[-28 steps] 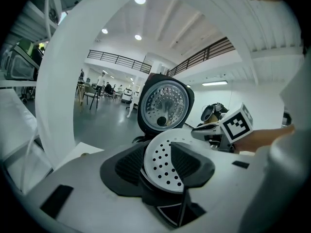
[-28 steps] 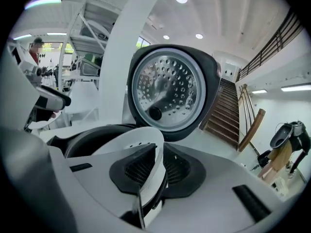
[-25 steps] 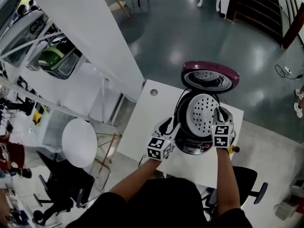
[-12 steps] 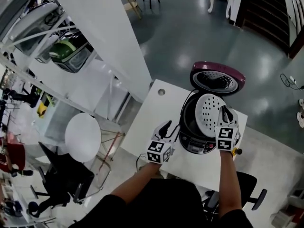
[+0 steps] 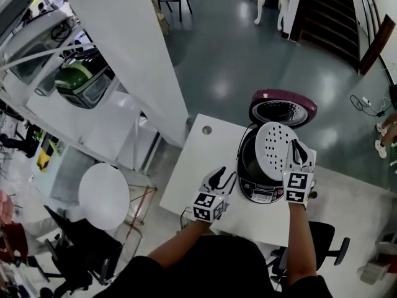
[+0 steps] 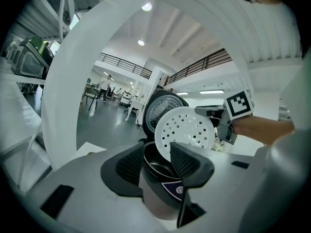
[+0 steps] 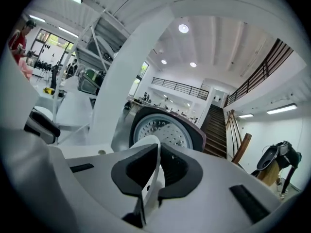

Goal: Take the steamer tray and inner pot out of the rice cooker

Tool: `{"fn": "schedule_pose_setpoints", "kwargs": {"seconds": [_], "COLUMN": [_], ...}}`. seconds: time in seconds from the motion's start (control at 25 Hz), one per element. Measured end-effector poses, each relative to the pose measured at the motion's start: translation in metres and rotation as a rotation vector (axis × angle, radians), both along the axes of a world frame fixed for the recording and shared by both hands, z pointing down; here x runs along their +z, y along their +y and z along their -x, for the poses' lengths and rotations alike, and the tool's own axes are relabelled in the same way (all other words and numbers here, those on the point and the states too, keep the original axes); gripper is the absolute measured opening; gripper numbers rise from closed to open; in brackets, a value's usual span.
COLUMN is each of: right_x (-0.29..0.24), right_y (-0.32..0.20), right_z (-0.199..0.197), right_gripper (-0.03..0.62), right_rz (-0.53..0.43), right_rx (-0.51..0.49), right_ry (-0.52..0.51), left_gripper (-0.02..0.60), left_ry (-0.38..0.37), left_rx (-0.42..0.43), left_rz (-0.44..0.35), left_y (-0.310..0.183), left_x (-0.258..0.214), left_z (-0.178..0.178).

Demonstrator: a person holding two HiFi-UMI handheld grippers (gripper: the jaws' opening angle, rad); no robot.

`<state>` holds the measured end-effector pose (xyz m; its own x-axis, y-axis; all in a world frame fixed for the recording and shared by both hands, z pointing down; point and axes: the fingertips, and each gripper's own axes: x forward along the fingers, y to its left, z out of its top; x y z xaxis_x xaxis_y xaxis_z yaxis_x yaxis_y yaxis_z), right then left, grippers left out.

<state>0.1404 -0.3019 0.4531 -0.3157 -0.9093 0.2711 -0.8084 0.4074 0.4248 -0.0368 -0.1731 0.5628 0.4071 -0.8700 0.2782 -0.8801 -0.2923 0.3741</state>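
My right gripper (image 5: 298, 151) is clamped shut on the steamer tray (image 5: 275, 143), gripping it by the rim on my right side. In the right gripper view the two dark pads (image 7: 176, 169) press on either face of the thin white rim (image 7: 151, 176), which runs up edge-on between them.

The tray is a flat, round, white plastic disc with many small round holes scattered across it and a plain band round the edge. It is clear of the rice cooker (image 5: 259, 177), tilted up steeply, with its pierced face turned towards my left. Its lower edge hangs over the cooker's open mouth. From the left gripper view the whole disc (image 6: 187, 130) shows, with the holes dark against the white.

The inner pot (image 6: 156, 163) sits in the cooker, dark and smooth inside, with its rim level with the cooker's top. The cooker has a dark body with a pale control panel on the side facing me. Its plum-coloured lid (image 5: 283, 107) stands open at the back, showing a silvery, dimpled inner plate.

My left gripper (image 5: 221, 179) has its jaws well apart and holds nothing. It hovers over the white table (image 5: 193, 166), just beside the cooker's left flank and pointing at it.
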Motion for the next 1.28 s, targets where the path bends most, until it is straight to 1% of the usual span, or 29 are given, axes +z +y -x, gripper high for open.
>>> {"fn": "schedule_pose_setpoints", "kwargs": {"seconds": [0.12, 0.2, 0.48, 0.64, 0.72, 0.84, 0.92, 1.08, 1.28], "right_x": [-0.021, -0.033, -0.047, -0.036, -0.024, 0.000, 0.021, 0.072, 0.140], "right_y": [0.008, 0.014, 0.030, 0.037, 0.041, 0.047, 0.050, 0.060, 0.075], "right_z": [0.016, 0.033, 0.106, 0.156, 0.182, 0.220, 0.241, 0.269, 0.297], "right_gripper": [0.011, 0.011, 0.011, 0.011, 0.011, 0.011, 0.011, 0.011, 0.011], "right_rz": [-0.033, -0.053, -0.073, -0.046, -0.022, 0.024, 0.066, 0.161, 0.264], "right_rx": [0.006, 0.003, -0.030, -0.070, -0.093, -0.124, -0.135, -0.126, -0.110], "right_ry": [0.005, 0.003, -0.031, -0.046, -0.050, -0.051, -0.066, -0.111, -0.099], "left_gripper": [0.148, 0.147, 0.148, 0.147, 0.147, 0.148, 0.148, 0.148, 0.147], "left_ry": [-0.006, 0.003, 0.018, 0.016, 0.018, 0.024, 0.030, 0.020, -0.011], "left_rx": [0.045, 0.054, 0.052, 0.025, 0.012, -0.011, -0.021, -0.042, -0.075], "left_rz": [-0.022, -0.029, -0.042, -0.029, -0.015, -0.017, 0.001, 0.014, 0.047], "left_y": [0.008, 0.010, 0.022, 0.032, 0.038, 0.045, 0.051, 0.061, 0.072], "left_x": [-0.006, -0.007, -0.010, -0.002, 0.006, 0.009, 0.014, 0.025, 0.041], "left_z": [0.009, 0.021, 0.080, 0.124, 0.144, 0.171, 0.187, 0.218, 0.264]}}
